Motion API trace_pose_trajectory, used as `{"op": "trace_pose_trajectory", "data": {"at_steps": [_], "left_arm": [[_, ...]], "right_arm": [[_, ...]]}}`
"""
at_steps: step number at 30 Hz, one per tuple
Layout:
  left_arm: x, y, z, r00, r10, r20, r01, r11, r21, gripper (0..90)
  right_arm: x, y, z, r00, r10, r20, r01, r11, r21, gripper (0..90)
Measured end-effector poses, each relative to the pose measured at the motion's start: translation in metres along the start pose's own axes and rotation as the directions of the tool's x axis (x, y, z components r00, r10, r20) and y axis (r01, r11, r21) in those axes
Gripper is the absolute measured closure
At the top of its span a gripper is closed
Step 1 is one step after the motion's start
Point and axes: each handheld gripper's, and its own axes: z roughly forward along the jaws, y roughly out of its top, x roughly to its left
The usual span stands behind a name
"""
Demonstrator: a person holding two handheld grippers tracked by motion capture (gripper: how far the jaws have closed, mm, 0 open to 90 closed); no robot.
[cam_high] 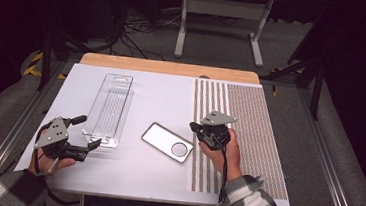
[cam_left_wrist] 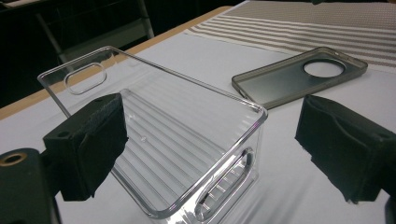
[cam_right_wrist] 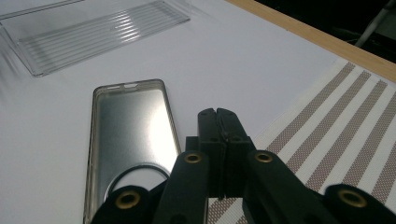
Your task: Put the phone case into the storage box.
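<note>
While shut, gripper (cam_right_wrist: 219, 122) beside case (cam_right_wrist: 128, 121)

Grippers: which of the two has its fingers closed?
The right gripper, beside the phone case: its fingers meet with nothing between them. The left gripper has its fingers spread wide around the clear tray's end.

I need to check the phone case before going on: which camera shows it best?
The high view: the whole phone case lies flat on the white sheet, between the clear tray and the striped mat. The left gripper view shows it farther off, at a slant. In the right gripper view the shut right gripper hides its near end.
</note>
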Motion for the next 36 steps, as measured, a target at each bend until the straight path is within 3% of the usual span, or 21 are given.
{"op": "trace_pose_trajectory", "data": {"at_steps": [17, 24, 28, 31, 32, 36], "left_arm": [[0.001, -0.001, 0.0, 0.9999, 0.01, 0.005, -0.01, 0.9999, 0.007, 9.5], [0.002, -0.002, 0.001, 0.9999, 0.012, 0.003, -0.012, 0.9999, 0.009, 9.6], [0.003, -0.003, 0.0, 0.9999, 0.016, 0.003, -0.016, 0.9998, 0.012, 9.6], [0.002, -0.003, 0.001, 0.9999, 0.007, 0.008, -0.007, 0.9999, 0.009, 9.6], [0.002, -0.003, 0.001, 0.9999, 0.007, 0.008, -0.007, 0.9999, 0.009, 9.6], [0.002, -0.003, 0.001, 0.9999, 0.008, 0.009, -0.008, 0.9999, 0.009, 9.6]], "right_arm": [[0.003, 0.022, 0.049, 0.9988, 0.018, -0.045, -0.017, 1.0, 0.026, 90.0], [0.013, 0.032, 0.082, 0.9971, 0.004, -0.076, 0.003, 0.995, 0.098, 90.0], [0.019, 0.036, 0.097, 0.996, -0.005, -0.09, 0.018, 0.988, 0.15, 90.0], [0.025, 0.038, 0.114, 0.9946, -0.019, -0.102, 0.04, 0.976, 0.214, 90.0], [0.025, 0.038, 0.114, 0.9946, -0.019, -0.102, 0.04, 0.976, 0.214, 90.0], [0.03, 0.038, 0.126, 0.9925, -0.04, -0.116, 0.07, 0.961, 0.269, 90.0]]}}
